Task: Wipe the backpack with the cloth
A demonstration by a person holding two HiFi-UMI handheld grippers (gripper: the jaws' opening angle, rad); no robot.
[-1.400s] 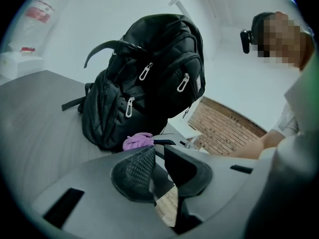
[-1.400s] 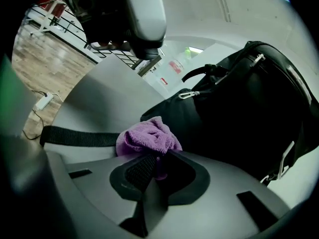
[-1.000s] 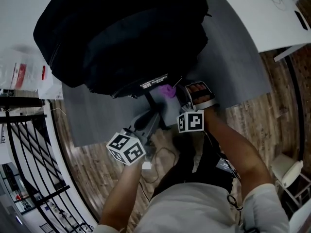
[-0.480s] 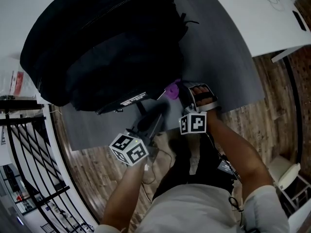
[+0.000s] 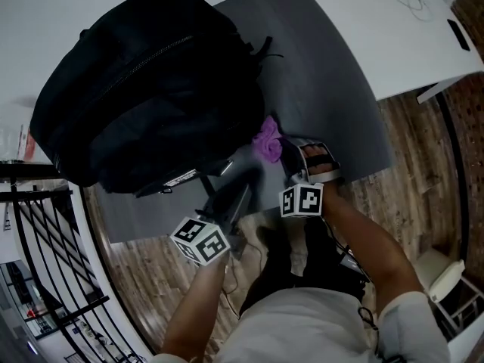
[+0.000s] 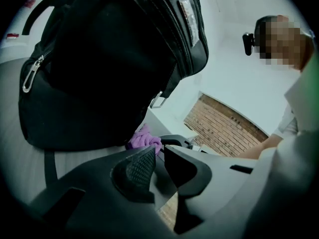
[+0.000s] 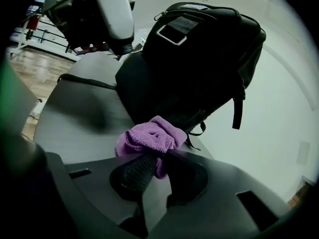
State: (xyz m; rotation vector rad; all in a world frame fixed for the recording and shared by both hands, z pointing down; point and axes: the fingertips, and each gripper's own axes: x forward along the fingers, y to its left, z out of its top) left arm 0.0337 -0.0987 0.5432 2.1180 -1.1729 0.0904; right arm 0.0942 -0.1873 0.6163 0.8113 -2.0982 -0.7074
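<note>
A large black backpack (image 5: 151, 89) lies on a grey mat (image 5: 325, 74). A purple cloth (image 5: 267, 138) is bunched against the pack's lower right corner, with my right gripper (image 5: 281, 151) shut on it. In the right gripper view the cloth (image 7: 149, 136) bulges from the jaws (image 7: 157, 158), close to the backpack (image 7: 199, 59). My left gripper (image 5: 243, 175) sits just left of it, below the pack's bottom edge. In the left gripper view its jaws (image 6: 160, 152) are together with nothing between them, the cloth (image 6: 143, 139) just beyond and the backpack (image 6: 99, 59) above.
The mat lies on a white table (image 5: 393, 29) whose edge runs just in front of me. Wood floor (image 5: 423, 150) shows below, a black railing (image 5: 38, 225) at the left, a white chair (image 5: 446, 271) at lower right. A loose strap (image 7: 237, 111) hangs from the pack.
In the head view the backpack has shifted left and up. The right gripper and cloth have slid from under its labelled bottom edge to its right corner. The left gripper followed alongside.
</note>
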